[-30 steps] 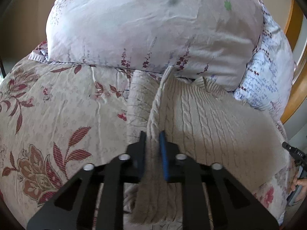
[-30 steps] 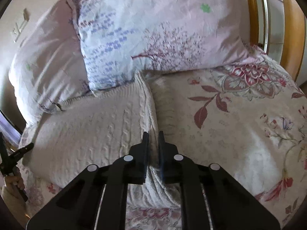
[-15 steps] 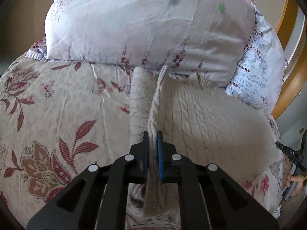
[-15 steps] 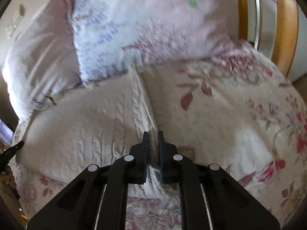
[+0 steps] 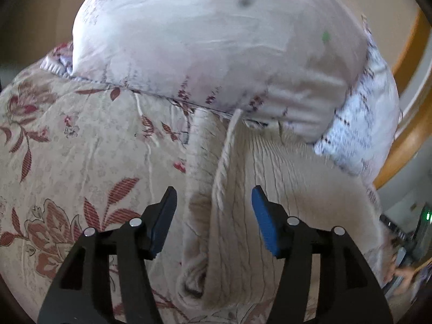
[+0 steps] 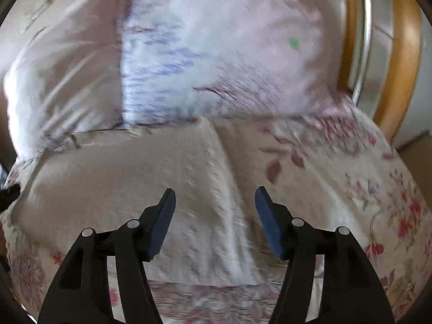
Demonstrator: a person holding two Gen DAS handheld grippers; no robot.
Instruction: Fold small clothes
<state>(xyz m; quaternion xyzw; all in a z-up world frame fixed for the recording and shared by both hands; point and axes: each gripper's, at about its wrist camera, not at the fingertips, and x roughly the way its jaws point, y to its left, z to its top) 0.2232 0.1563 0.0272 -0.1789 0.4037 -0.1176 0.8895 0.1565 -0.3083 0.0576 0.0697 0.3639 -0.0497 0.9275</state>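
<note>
1. Bed with cream quilt printed in red-brown flowers (image 5: 67,162), two pale floral pillows (image 5: 216,54) at its head against a curved wooden headboard (image 6: 399,62).
2. Cream cable-knit sweater (image 5: 283,202) lies flat on the quilt, collar end touching the pillows, long axis running from pillows toward the tongs.
3. Left side edge folded inward, forming a raised ridge (image 5: 224,167).
4. Left tongs (image 5: 214,205): just opened, now spread, ridge between the pads, untouched.
5. Right tongs (image 6: 214,205): just opened, spread over the sweater's right edge, gripping nothing.
6. Both hover equally near; next fold likely hem toward collar.
</note>
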